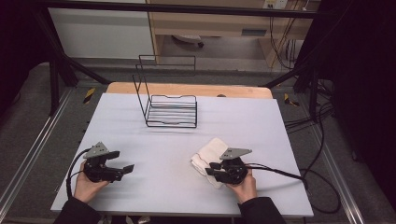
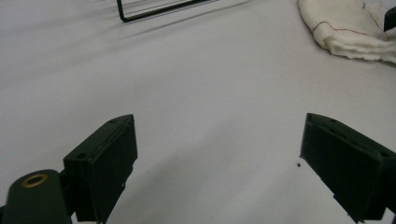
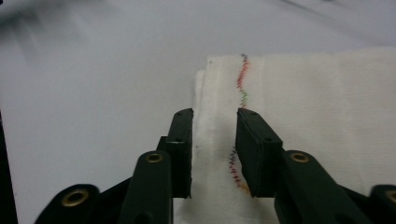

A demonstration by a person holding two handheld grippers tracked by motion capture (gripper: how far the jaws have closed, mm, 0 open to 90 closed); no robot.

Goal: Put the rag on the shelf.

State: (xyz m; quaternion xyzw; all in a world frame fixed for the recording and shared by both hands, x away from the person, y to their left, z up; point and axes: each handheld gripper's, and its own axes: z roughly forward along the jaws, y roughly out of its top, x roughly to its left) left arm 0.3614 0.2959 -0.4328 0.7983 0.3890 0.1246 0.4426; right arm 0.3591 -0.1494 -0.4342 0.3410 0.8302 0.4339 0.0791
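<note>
A folded white cloth [image 1: 208,154] with a coloured zigzag stitch lies on the right half of the pale table cover [image 1: 163,186]. My right gripper [image 1: 211,169] rests low over the cloth's near edge. In the right gripper view the jaws [image 3: 214,135] stand a little apart, with a strip of the cloth [image 3: 303,93] lying flat between them and the pads not pressing it. My left gripper [image 1: 122,161] sits on the left side of the table, well away from the cloth. Its jaws [image 2: 217,154] are wide open over bare cover, and the cloth [image 2: 345,28] lies farther off.
A black wire rack [image 1: 170,112] stands at the middle back of the table, its base [image 2: 154,11] showing far ahead of the left gripper. Black cables trail off the right table edge. A wooden strip borders the far edge.
</note>
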